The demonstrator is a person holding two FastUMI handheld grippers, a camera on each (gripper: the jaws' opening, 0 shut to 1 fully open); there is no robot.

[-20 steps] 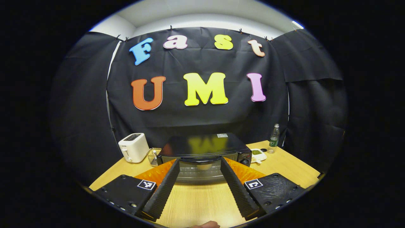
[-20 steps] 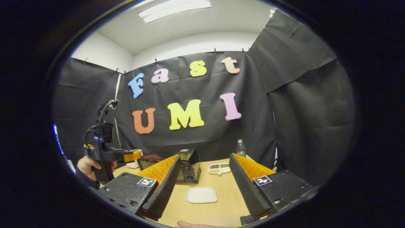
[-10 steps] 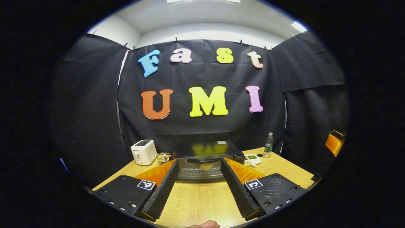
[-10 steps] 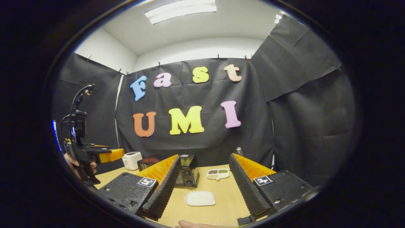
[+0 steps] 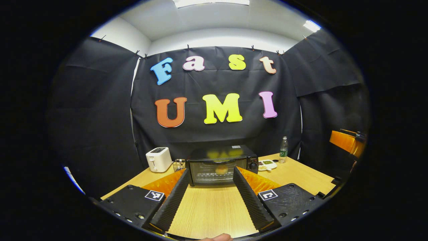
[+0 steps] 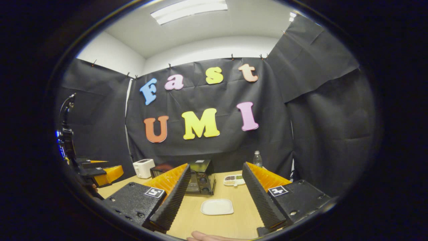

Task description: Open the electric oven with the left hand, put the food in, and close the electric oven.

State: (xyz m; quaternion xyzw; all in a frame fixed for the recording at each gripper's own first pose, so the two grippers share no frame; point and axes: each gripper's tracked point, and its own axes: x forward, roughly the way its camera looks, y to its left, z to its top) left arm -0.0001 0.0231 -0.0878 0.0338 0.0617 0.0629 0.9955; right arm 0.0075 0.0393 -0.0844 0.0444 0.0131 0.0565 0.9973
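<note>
Left tool [image 5: 210, 196] open, oven [image 5: 222, 164] food [image 5: 221, 170] perhaps bread

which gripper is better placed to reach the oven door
The left gripper: the oven door squarely faces it, centred between its fingers. The right gripper sees it at an angle, partly behind one finger.

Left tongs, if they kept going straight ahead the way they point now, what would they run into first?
Most likely the electric oven: its closed glass door sits centred between the open left tongs, with bare table before it. Depth is hard to judge.
</note>
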